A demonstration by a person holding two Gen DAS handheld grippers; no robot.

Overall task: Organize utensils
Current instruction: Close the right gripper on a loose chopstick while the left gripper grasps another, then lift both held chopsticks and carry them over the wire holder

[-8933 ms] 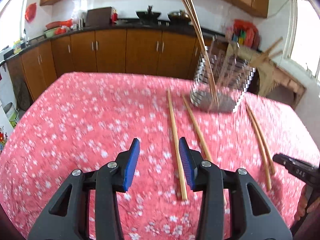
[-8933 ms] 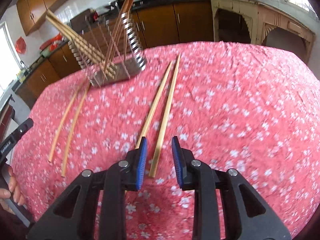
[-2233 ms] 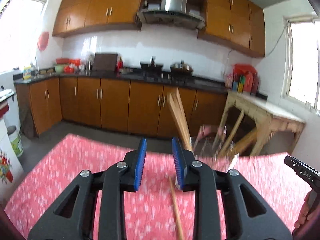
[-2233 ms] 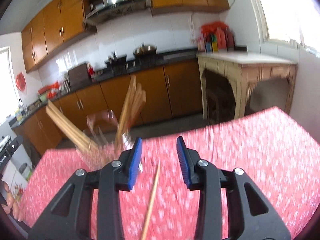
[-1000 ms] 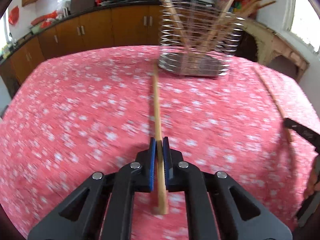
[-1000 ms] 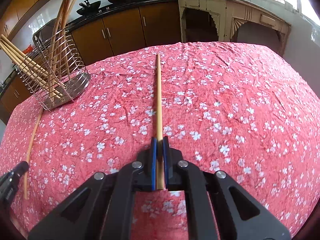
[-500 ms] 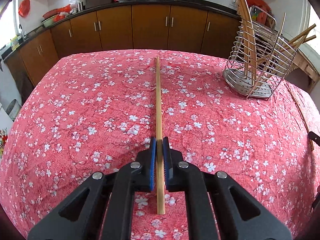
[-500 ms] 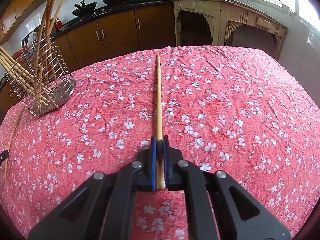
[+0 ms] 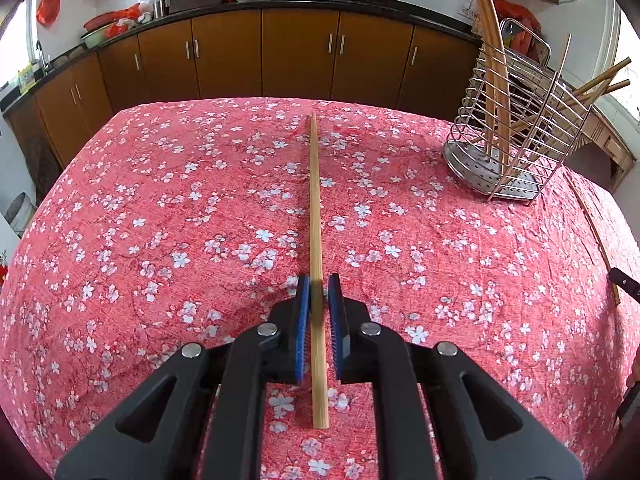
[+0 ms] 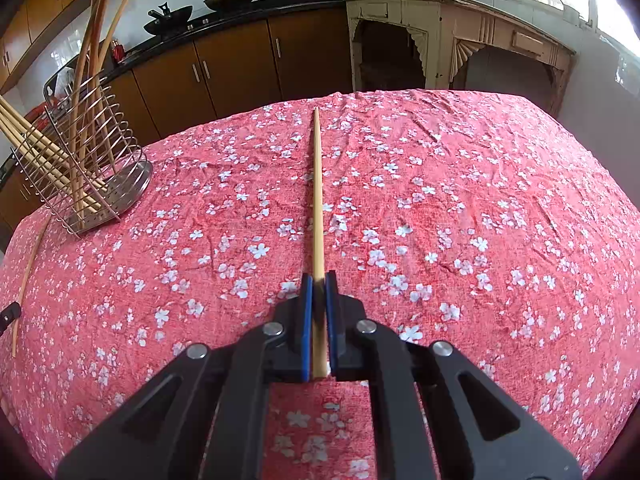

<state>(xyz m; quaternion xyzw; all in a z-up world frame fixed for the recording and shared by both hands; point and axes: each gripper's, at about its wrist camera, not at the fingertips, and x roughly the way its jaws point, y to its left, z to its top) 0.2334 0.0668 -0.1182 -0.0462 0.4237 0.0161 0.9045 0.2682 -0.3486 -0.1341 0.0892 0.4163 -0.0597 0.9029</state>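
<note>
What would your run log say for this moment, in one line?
left tool: on chopstick A, jaws just easing open | right tool: shut on chopstick B | rack: part-filled

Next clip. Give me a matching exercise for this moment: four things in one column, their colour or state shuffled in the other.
1 right gripper
2 wire holder
3 tablecloth
4 cupboard doors

a brown
b red with white flowers
c shut on chopstick
d has chopsticks standing in it

Pairs: 1-c, 2-d, 3-b, 4-a
</note>
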